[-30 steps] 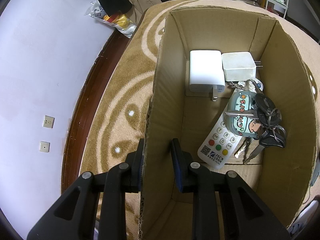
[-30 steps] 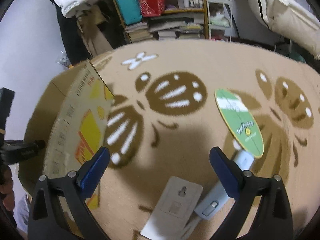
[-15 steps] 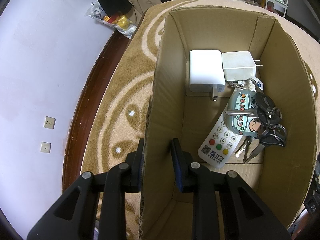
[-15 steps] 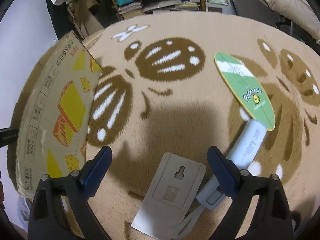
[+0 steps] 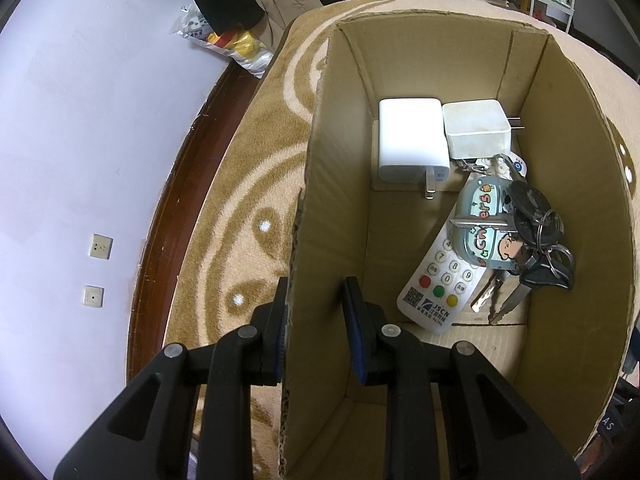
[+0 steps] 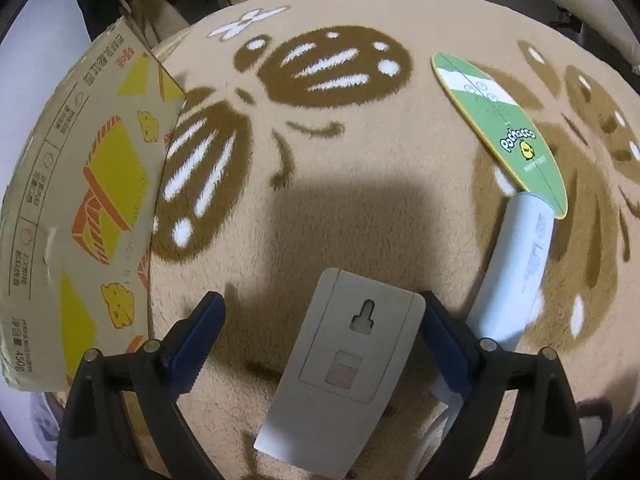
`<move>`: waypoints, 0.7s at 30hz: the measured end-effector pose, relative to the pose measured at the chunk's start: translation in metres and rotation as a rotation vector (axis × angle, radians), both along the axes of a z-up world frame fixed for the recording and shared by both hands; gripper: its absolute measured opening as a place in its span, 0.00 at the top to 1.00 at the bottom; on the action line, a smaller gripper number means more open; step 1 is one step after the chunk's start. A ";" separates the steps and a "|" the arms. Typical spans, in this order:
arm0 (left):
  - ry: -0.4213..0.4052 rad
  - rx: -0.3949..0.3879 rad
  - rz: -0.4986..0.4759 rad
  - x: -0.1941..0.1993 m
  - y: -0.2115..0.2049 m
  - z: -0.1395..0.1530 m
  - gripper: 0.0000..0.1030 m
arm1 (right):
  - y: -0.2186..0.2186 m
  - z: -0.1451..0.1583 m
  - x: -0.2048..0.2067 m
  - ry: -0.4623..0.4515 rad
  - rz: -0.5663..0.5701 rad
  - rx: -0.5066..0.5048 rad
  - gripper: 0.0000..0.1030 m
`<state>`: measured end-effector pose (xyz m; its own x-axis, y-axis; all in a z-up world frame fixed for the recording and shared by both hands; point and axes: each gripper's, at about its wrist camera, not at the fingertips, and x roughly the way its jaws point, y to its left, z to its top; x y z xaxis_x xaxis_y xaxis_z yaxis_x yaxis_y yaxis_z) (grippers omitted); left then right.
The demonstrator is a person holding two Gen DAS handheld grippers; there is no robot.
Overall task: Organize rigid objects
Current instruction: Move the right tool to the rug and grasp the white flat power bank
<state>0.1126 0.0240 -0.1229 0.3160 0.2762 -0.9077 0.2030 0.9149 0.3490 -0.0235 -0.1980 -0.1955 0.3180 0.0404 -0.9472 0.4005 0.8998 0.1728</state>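
Plain brown box [image 5: 332,184] inside, yellow-and-orange print outside. Two white chargers [image 5: 412,146], a white remote [image 5: 438,280] with red, green and yellow buttons, black-headed keys [image 5: 536,216]. Tan rug [image 6: 360,208] with brown-and-white motifs. Green fan [image 6: 500,128], pale blue handle. Grey plate [image 6: 344,372].

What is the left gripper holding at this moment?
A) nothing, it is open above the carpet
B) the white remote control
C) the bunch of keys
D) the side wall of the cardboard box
D: the left gripper has one finger outside and one inside the cardboard box, closed on its side wall.
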 end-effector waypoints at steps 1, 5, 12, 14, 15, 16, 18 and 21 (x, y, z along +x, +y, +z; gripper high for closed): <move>0.000 0.001 0.000 0.000 0.000 0.000 0.76 | 0.001 0.001 -0.001 -0.001 -0.005 -0.005 0.06; -0.001 0.006 -0.001 0.000 -0.001 0.001 0.76 | -0.001 0.001 -0.003 0.002 -0.035 -0.021 0.18; -0.002 0.010 -0.003 0.000 -0.002 0.000 0.76 | -0.011 0.005 -0.012 -0.002 -0.088 -0.027 0.40; -0.002 0.010 -0.003 -0.001 -0.002 0.000 0.76 | -0.015 0.007 -0.013 -0.018 -0.101 -0.027 0.46; -0.002 0.010 -0.003 -0.001 -0.003 0.000 0.76 | -0.017 0.007 -0.013 -0.022 -0.105 -0.016 0.46; -0.002 0.010 -0.003 -0.001 -0.003 0.000 0.76 | -0.018 0.008 -0.013 -0.030 -0.110 -0.010 0.47; -0.002 0.012 -0.003 0.000 -0.003 0.000 0.76 | -0.019 0.009 -0.013 -0.040 -0.105 -0.018 0.47; -0.002 0.012 -0.004 -0.001 -0.003 0.000 0.76 | -0.018 0.012 -0.010 -0.066 -0.084 -0.038 0.47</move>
